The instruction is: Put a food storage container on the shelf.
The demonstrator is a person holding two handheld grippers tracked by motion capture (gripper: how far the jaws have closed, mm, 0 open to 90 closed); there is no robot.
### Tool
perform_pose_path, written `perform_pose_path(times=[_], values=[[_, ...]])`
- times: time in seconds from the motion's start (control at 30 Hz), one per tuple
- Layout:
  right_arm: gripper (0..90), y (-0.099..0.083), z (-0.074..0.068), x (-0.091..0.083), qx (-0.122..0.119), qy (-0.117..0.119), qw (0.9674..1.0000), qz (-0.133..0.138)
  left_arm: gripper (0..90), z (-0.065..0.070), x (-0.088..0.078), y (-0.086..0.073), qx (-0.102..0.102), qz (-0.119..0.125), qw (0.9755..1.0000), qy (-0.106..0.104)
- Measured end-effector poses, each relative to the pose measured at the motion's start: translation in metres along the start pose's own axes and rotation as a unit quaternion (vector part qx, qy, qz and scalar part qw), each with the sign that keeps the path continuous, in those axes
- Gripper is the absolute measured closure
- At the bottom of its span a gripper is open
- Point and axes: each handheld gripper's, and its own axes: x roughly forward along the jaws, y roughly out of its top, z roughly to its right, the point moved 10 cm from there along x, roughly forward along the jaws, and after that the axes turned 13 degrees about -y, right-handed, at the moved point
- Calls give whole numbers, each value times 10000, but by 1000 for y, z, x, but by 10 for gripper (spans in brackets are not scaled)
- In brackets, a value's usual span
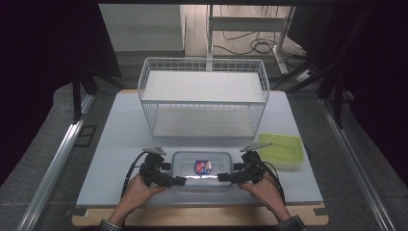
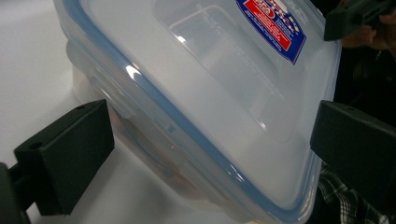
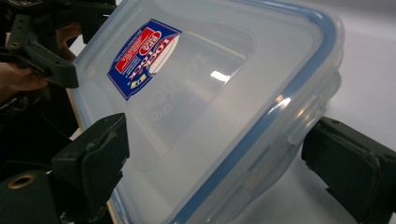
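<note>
Clear plastic container [image 1: 201,169], blue-rimmed lid (red-blue label [image 1: 203,167]), on table [image 1: 115,144]

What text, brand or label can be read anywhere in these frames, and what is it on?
"LOCK" in white letters, partly readable, on the blue and red sticker on the clear container lid.
The sticker's remaining small print and its red panel: too blurred to read.
Raised lettering moulded into the lid's centre: too faint to read.
Wire basket and green lid: no text visible.
</note>
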Motion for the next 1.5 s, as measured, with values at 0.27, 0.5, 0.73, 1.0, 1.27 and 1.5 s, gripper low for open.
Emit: perform_pose_path(times=[0.27, 0.5, 0.73, 1.0, 1.27, 1.5], values=[[143, -5, -1, -3, 199, 113, 9997, -92, 140, 6, -11, -8, -162, 94, 9996, -191], [343, -3, 3, -16, 493, 307, 9983, 73, 276, 11, -20, -10, -179, 326, 9991, -213], [408, -4, 0, -25, 563, 228, 9979, 223, 404, 15, -26, -10, -382, 672, 9966, -281], [492, -6, -5, -36, 655, 56, 9969, 426, 483, 20, -30, -4, -358, 929, 9950, -18], [495, -1, -9, -38, 418, -270, 9952, 838, 513, 18, -33, 0, -278, 1085, 9936, 127], [495, 9, -11, -41, 180, -352, 9930, 1116, 516, 19, -38, 7, -39, 1254, 9919, 180]])
